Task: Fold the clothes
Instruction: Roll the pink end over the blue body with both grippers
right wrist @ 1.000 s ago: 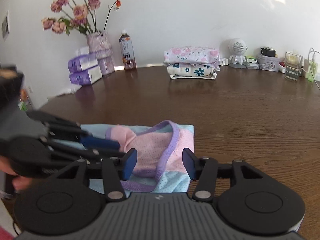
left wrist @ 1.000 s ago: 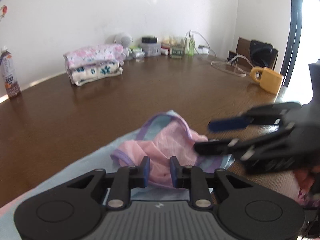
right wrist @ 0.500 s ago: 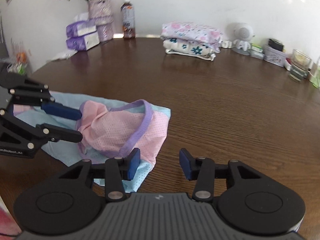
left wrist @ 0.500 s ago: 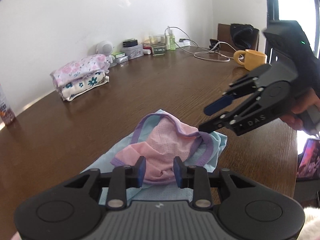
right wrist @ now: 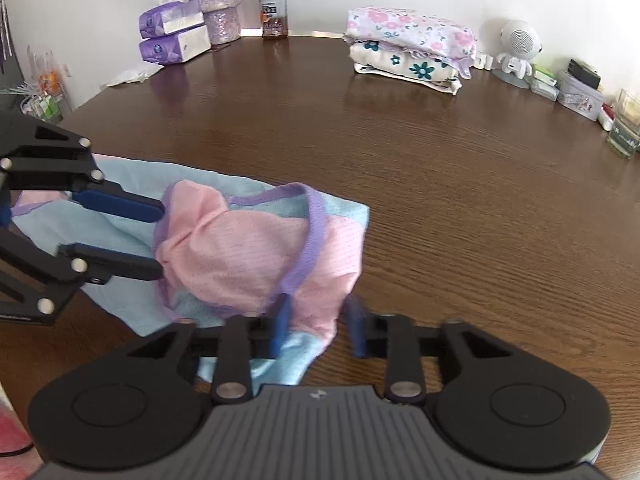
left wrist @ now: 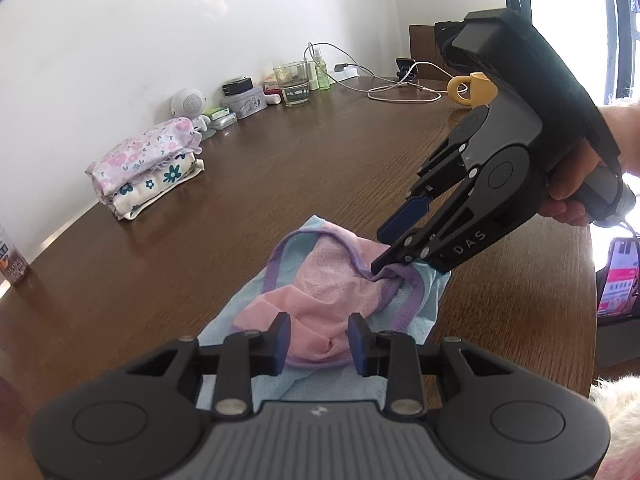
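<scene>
A pink and light-blue mesh garment (left wrist: pixel 320 292) with purple trim lies bunched on the brown table (left wrist: pixel 280 184). My left gripper (left wrist: pixel 320 338) is open, its fingers on either side of the pink fold at the near end. My right gripper (left wrist: pixel 382 252), held by a hand, comes in from the right; its lower finger touches the purple trim and its blue pad stands above. In the right wrist view the right gripper (right wrist: pixel 318 316) is open astride the garment's (right wrist: pixel 240 252) pink edge, fingers blurred. The left gripper (right wrist: pixel 160 240) is open at the pink fold on the left.
A stack of folded floral clothes (right wrist: pixel 412 48) sits at the back by the wall. Near it are a bottle (right wrist: pixel 274 4), tissue packs (right wrist: pixel 172 36) and a white speaker (right wrist: pixel 518 48). A glass (left wrist: pixel 294 88), cables (left wrist: pixel 400 96) and a yellow mug (left wrist: pixel 474 88) stand far right.
The right gripper has dropped onto the garment's right edge and its fingers have narrowed around the cloth. The left gripper has opened slightly and stays at the pink fold.
</scene>
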